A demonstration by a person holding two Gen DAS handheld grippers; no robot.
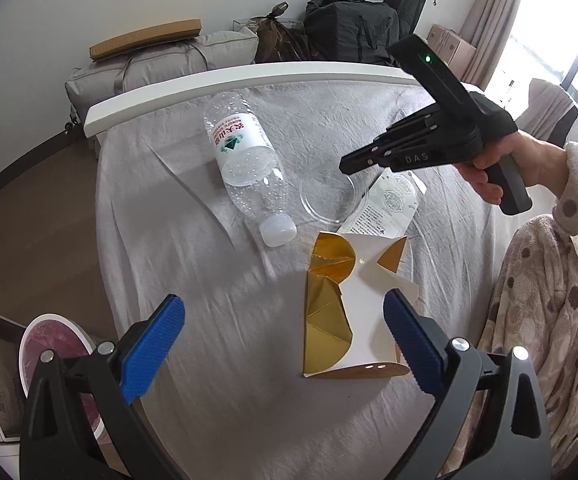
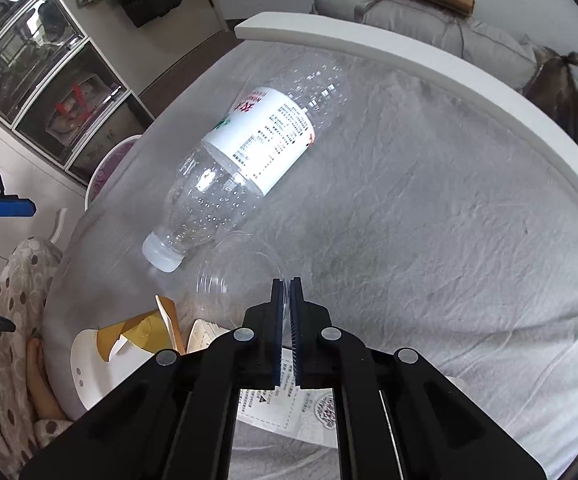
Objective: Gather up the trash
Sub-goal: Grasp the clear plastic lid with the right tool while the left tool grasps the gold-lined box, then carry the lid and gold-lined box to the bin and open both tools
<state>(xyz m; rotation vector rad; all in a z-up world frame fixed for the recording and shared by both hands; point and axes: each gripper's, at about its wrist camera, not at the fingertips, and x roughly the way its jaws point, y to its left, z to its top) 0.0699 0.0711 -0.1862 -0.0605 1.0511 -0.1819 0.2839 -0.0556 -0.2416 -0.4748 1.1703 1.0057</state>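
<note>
An empty clear plastic bottle (image 1: 245, 168) (image 2: 245, 168) with a white label lies on its side on the grey-clothed table (image 1: 217, 380). Beside its cap lies a clear plastic cup (image 1: 331, 200) (image 2: 237, 276). My right gripper (image 2: 287, 284) (image 1: 345, 166) is shut on the cup's rim. A white and gold paper box (image 1: 353, 312) (image 2: 125, 340) lies flattened near the front. My left gripper (image 1: 285, 320) is open, its blue pads on either side of the box's near end, above it. A printed paper wrapper (image 1: 389, 208) (image 2: 301, 408) lies under the cup.
A white board (image 1: 249, 80) edges the table's far side. A bin with a pink liner (image 1: 53, 340) stands at the lower left. Grey and black bags (image 1: 349, 24) sit behind. Clear drawers (image 2: 49, 80) stand at the left. The person's robe sleeve (image 1: 549, 280) is at the right.
</note>
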